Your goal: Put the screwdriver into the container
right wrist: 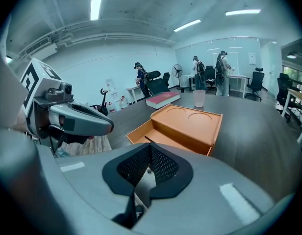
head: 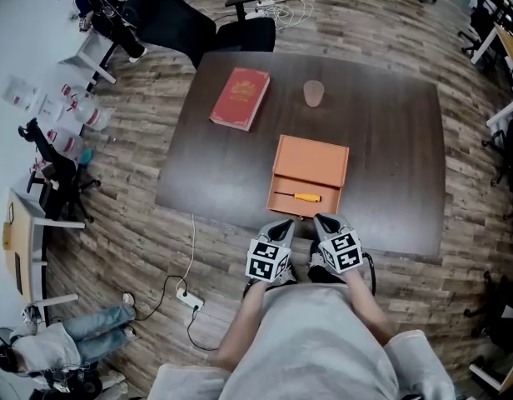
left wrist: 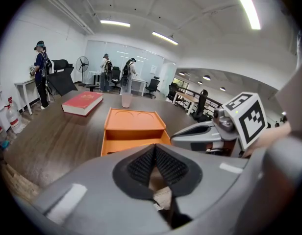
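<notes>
The screwdriver [head: 305, 197] lies flat in the pulled-out lower tray of the orange container [head: 311, 163]. Its yellow handle points to the person's right and its dark shaft to the left. The container sits near the front of the dark wooden surface [head: 390, 157]. Its lid has two round hollows on top.

Both tools are held close to the person's body at the near edge of the surface, just short of the tray. The left tool [head: 281, 226] has its black ribbed pads pressed together with nothing between them. The right tool [head: 327, 222] is likewise closed and empty. The two are side by side, close but apart.

Further back a red book [head: 240, 97] lies flat, with a pale cup [head: 313, 93] upright to its right.
</notes>
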Available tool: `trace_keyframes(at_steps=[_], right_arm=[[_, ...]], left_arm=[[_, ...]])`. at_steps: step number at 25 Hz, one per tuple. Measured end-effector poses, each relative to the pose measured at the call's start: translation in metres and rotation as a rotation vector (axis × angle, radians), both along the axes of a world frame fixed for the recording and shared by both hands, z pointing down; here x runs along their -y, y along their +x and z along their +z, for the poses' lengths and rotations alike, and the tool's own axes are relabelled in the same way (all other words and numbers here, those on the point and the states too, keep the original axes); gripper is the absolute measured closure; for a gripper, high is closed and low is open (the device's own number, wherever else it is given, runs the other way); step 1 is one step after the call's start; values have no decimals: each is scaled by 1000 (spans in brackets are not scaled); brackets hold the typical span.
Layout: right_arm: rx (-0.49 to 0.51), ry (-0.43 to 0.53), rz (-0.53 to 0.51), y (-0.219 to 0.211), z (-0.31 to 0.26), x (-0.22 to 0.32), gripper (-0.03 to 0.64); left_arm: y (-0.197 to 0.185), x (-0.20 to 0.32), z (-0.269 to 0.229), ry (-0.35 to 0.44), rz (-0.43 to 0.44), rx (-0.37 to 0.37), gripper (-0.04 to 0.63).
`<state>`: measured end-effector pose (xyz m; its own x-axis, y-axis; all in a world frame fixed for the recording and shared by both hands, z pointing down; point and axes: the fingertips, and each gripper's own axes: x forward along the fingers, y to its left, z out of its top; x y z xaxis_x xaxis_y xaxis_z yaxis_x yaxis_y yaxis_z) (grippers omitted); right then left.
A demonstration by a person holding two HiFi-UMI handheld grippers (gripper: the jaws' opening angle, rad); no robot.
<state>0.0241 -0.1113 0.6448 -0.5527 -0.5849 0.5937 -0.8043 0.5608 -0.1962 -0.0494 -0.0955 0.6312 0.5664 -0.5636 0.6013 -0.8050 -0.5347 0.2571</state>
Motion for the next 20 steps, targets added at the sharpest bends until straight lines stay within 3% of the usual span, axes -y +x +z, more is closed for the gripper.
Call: trace_keyframes(at_steps=[20], right_arm=[[29,-15,-1,-1,-1,-3,616]], left_arm=[[0,0,3,-5,-16,-7,541]])
